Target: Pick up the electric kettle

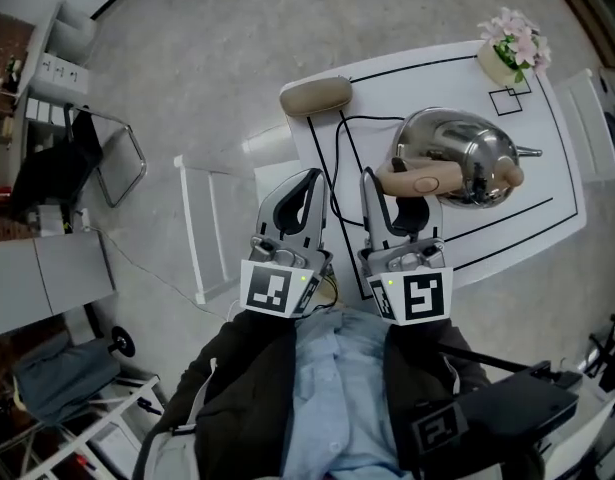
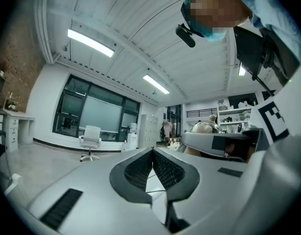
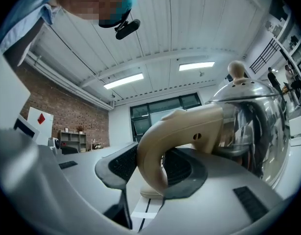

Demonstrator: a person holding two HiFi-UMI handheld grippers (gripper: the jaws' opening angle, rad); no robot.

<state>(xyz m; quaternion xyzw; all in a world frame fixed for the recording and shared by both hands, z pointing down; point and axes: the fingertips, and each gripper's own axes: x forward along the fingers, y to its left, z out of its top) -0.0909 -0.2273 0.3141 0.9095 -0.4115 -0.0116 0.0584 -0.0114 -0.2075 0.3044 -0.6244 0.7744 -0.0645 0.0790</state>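
Note:
A shiny steel electric kettle (image 1: 457,153) with a beige handle (image 1: 422,179) hangs above the white table (image 1: 547,208). My right gripper (image 1: 392,183) is shut on that handle. In the right gripper view the handle (image 3: 184,126) curves down between the dark pads (image 3: 122,164), and the kettle's body (image 3: 253,126) stands to the right. My left gripper (image 1: 312,180) is beside the right one, shut with nothing in it; in its own view the left gripper (image 2: 152,153) has its tips touching. The kettle (image 2: 205,127) shows far right there.
A beige oval base (image 1: 315,96) lies on the table's near-left corner, and a black cord (image 1: 337,158) runs from it. A pot of pink flowers (image 1: 512,48) stands on the far side. A white chair (image 1: 212,218) is left of the table, a folding chair (image 1: 117,163) farther left.

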